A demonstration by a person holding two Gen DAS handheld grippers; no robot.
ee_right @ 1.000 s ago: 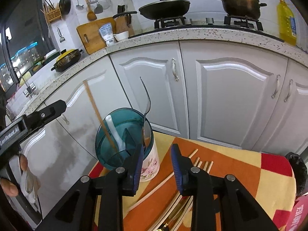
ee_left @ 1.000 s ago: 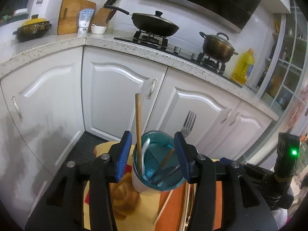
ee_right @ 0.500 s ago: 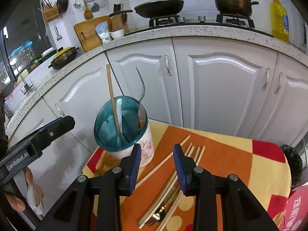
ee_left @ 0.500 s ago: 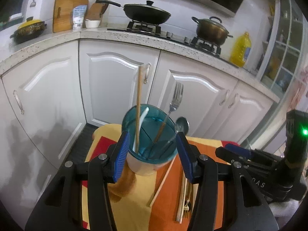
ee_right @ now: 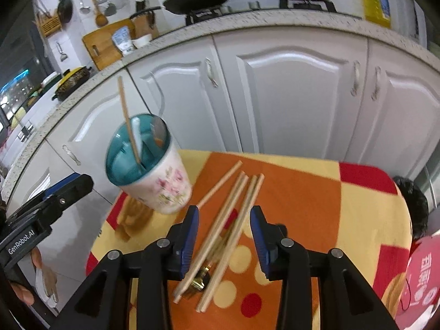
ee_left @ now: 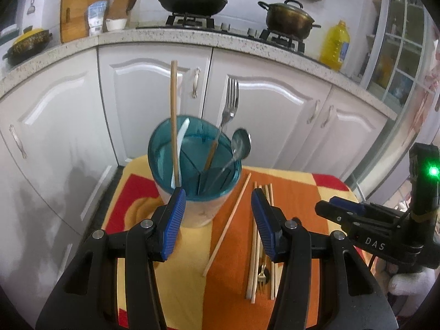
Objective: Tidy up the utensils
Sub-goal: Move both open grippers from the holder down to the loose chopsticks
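Note:
A floral white utensil holder (ee_left: 198, 214) with a teal insert stands on the checked cloth and holds a wooden chopstick (ee_left: 173, 110), a white spoon (ee_left: 183, 134), a steel fork (ee_left: 231, 101) and a steel spoon (ee_left: 240, 144). My left gripper (ee_left: 217, 200) is open just in front of it, nothing between its pads. Loose chopsticks (ee_right: 228, 220) and a gold fork (ee_right: 202, 277) lie on the cloth. My right gripper (ee_right: 224, 214) hovers over them, its jaws opening, pads off them. The holder (ee_right: 165, 187) stands to its left.
The small table's orange, yellow and red cloth (ee_right: 316, 192) ends close to white cabinet doors (ee_left: 269, 104). A single chopstick (ee_left: 228, 225) lies apart from the bundle. A red packet (ee_right: 420, 275) sits at the right edge. The counter above bears a wok, a pot and an oil bottle.
The holder, earlier between my left jaws, now stands on the cloth ahead of them. My right gripper has swung right and down from the holder to the loose chopsticks, its jaws wider.

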